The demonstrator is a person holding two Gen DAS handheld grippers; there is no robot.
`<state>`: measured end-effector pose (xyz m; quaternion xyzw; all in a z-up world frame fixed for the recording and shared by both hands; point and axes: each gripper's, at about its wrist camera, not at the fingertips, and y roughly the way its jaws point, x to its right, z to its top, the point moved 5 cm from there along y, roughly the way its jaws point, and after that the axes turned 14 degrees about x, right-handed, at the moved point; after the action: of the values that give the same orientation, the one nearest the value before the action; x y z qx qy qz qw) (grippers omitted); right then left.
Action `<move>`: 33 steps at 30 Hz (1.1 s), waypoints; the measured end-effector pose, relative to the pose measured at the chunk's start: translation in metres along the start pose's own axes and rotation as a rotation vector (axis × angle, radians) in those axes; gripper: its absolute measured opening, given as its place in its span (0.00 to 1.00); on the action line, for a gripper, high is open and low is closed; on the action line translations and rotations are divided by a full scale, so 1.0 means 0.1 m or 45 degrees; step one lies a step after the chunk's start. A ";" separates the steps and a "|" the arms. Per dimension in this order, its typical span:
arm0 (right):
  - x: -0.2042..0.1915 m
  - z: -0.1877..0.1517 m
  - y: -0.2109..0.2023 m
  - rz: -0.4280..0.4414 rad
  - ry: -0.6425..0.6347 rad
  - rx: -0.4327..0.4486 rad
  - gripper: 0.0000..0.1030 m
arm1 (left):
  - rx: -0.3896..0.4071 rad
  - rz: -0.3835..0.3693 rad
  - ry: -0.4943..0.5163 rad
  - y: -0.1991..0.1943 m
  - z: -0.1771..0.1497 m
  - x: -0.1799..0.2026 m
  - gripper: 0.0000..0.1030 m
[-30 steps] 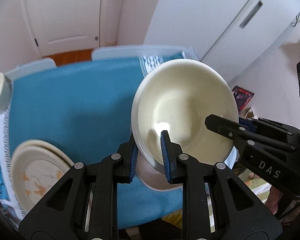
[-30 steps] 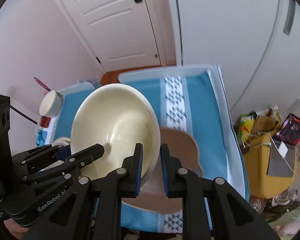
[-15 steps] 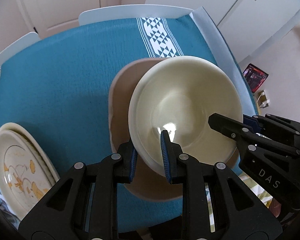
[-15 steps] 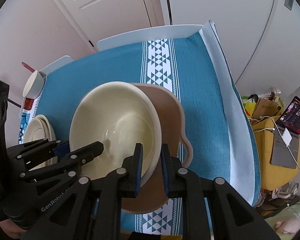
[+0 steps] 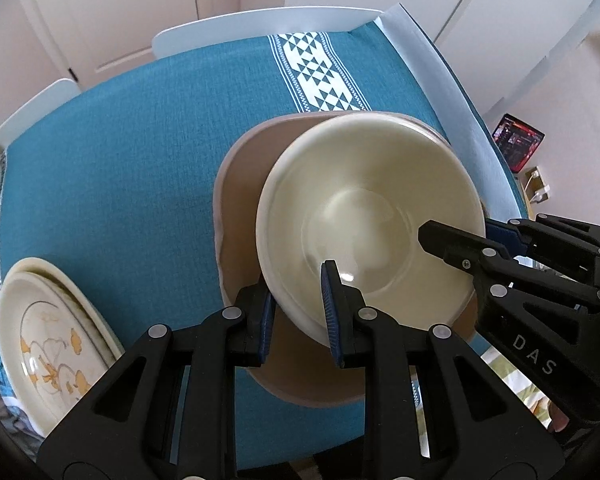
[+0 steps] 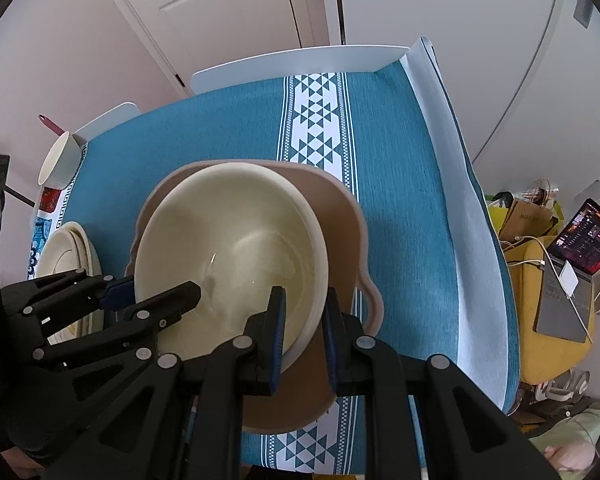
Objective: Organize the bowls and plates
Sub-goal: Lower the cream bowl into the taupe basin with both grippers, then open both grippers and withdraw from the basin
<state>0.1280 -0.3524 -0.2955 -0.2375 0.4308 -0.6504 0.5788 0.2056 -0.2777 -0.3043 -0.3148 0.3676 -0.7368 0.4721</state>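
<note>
A large cream bowl (image 5: 364, 216) sits inside a wider tan bowl (image 5: 240, 200) on the blue tablecloth. My left gripper (image 5: 298, 312) is shut on the cream bowl's near-left rim. My right gripper (image 6: 302, 330) is shut on its near-right rim, over the tan bowl (image 6: 340, 216). The cream bowl (image 6: 228, 248) fills the middle of the right wrist view. Each gripper shows in the other's view: the right gripper (image 5: 460, 240) at the bowl's right rim, the left gripper (image 6: 156, 294) at its left rim.
A stack of cream plates with an orange pattern (image 5: 48, 344) lies at the table's left, also seen in the right wrist view (image 6: 66, 256). A white cup (image 6: 58, 160) stands at the far left. A laptop (image 6: 580, 240) and yellow stool sit beyond the table's right edge (image 6: 476, 216).
Both grippers have lowered the cream bowl from a tilted hold above the table down into the tan bowl. It now sits more level.
</note>
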 end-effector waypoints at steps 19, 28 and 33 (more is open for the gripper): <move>0.00 -0.01 -0.18 -0.027 0.005 -0.007 0.16 | 0.067 0.037 0.036 -0.31 0.07 -0.05 0.21; -0.14 0.37 -0.60 0.106 -0.031 0.139 0.16 | 0.240 0.100 -0.027 -0.97 0.33 -0.37 0.21; -0.62 0.86 -0.86 0.267 -0.189 0.282 0.16 | 0.402 0.191 -0.174 -1.47 0.46 -0.87 0.39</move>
<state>0.1636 -0.3210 -0.1681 -0.1734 0.3352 -0.6106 0.6962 0.2060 -0.1661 -0.1663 -0.2580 0.2370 -0.7248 0.5933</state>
